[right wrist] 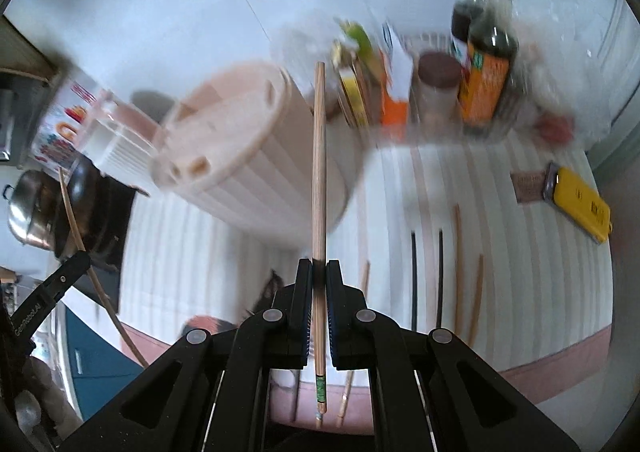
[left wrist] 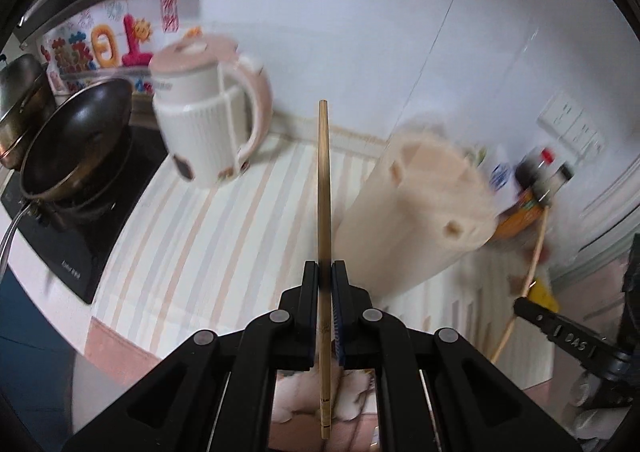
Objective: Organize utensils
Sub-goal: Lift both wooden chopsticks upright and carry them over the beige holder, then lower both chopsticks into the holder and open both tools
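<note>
Above the striped bench point(right wrist: 520, 252): 2 grippers, each with fingers closed on 1 chopstick. Left gripper point(left wrist: 328, 272) holds the bamboo chopstick point(left wrist: 324, 180); right gripper point(right wrist: 319, 270) holds the wooden chopstick point(right wrist: 319, 156). Pink utensil holder point(right wrist: 240, 148) stands just beyond. Advice: align each tip over a holder compartment, lower upright, then release.

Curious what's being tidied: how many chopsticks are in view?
7. One chopstick in the left hand-held gripper, one in the right hand-held gripper; on the counter, two black chopsticks, two brown chopsticks, and a pale chopstick left of them. Others may be hidden.
</note>
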`<state>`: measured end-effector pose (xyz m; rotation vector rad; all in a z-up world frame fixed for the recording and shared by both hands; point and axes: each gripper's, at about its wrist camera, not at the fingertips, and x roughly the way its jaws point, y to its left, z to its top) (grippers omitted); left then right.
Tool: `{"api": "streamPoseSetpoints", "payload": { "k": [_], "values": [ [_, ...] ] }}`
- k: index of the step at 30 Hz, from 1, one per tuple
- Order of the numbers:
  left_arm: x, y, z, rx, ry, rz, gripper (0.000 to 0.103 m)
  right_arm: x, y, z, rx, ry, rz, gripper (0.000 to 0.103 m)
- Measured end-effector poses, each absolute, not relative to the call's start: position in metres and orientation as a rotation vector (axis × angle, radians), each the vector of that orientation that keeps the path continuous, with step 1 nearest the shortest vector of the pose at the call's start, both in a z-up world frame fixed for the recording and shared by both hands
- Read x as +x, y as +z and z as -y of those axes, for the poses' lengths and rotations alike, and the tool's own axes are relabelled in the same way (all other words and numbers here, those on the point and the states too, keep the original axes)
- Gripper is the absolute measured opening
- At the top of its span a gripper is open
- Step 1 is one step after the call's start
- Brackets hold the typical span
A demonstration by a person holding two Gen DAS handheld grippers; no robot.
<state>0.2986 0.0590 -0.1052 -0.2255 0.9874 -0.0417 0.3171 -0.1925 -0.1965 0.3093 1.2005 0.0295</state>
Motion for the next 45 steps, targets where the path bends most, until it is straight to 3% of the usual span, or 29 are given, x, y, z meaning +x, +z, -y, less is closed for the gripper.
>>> {"api": "streamPoseSetpoints", "payload": {
  "k": [15,21,31,45],
  "values": [
    [0.403,-0.034,-0.020,-0.244,-0.114,-0.832,0.004,0.425,-0.093,0.208,0.345,-0.011,-0.924,0.007],
    [0.449,-0.034,-0.011,-0.282,-0.144,-0.814,0.004,0.465,-0.092,0.203,0.357,-0.034,-0.878,0.007],
    [0.506,-0.082,-0.006,-0.318,-0.168,-0.853,0.005,0.502,-0.119,0.198,0.397,-0.041,-0.803,0.007],
    [0.492,-0.088,-0.004,-0.210,-0.205,-0.939,0.005,0.492,-0.149,0.172,0.282,0.044,-0.886,0.007]
  ]
}}
